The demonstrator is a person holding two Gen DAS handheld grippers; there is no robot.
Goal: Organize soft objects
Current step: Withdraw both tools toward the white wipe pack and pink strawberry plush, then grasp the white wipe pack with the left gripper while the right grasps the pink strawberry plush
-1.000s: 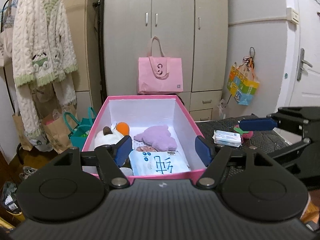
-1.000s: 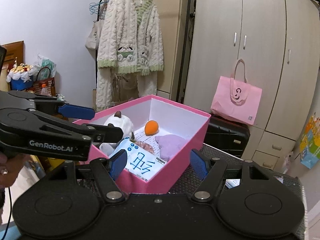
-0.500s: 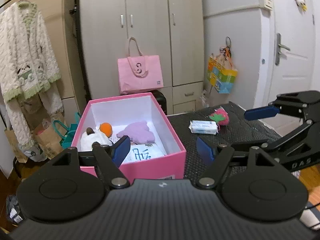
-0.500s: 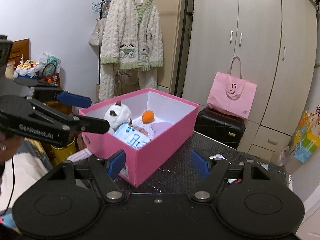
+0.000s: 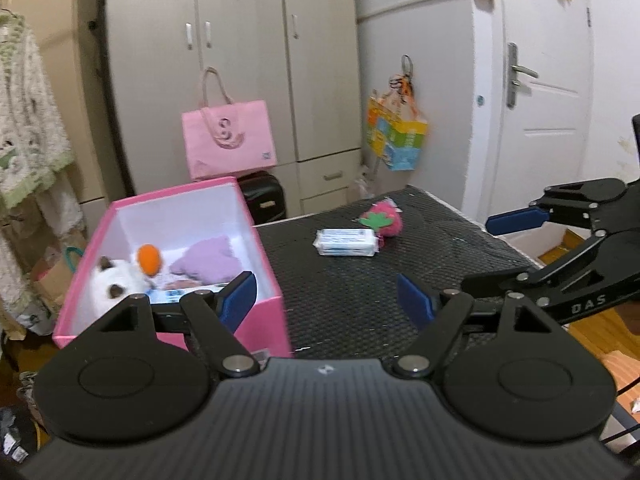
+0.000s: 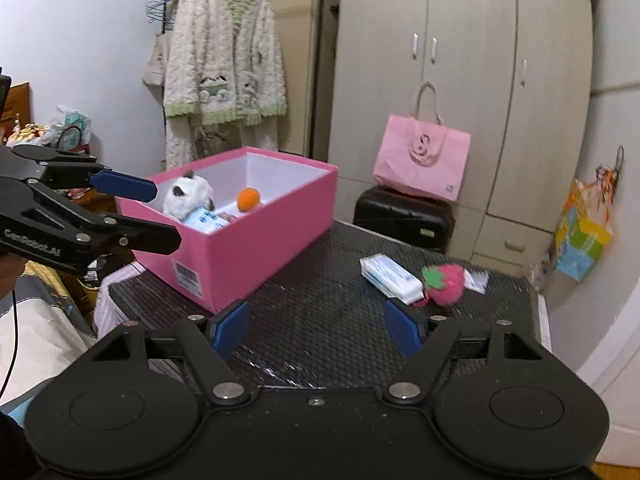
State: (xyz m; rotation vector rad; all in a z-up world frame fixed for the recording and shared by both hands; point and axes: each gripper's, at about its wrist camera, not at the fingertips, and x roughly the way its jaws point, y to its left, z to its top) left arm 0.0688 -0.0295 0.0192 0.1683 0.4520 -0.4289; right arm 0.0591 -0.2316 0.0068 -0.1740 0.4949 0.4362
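**Both grippers empty over the mat, two soft things outside the pink box**

The left gripper (image 5: 326,300) hangs above the black mesh table mat (image 5: 360,300), jaws apart and just been widening, with nothing between them. The right gripper (image 6: 316,328) is likewise spread, its jaws also just been opening, only bare mat between them. From the right wrist view, white lettering on the left gripper's arm reads roughly "GenRobot.AI"; from the left wrist view, the right gripper's arm shows "DAS".

The pink box (image 6: 256,248) stands on the mat's left part, a barcode sticker on its near wall. Inside lie a white plush cat (image 6: 188,196), an orange ball (image 6: 248,199), a lilac plush (image 5: 208,260) and a blue-printed tissue pack (image 6: 204,218); its print is too small to read.

Outside the box, near the mat's far edge, a white wipes pack (image 6: 390,278) lies touching a pink strawberry plush (image 6: 444,278).

Behind, a pink tote bag (image 6: 422,160) bearing a curled logo sits on a black suitcase (image 6: 404,216).
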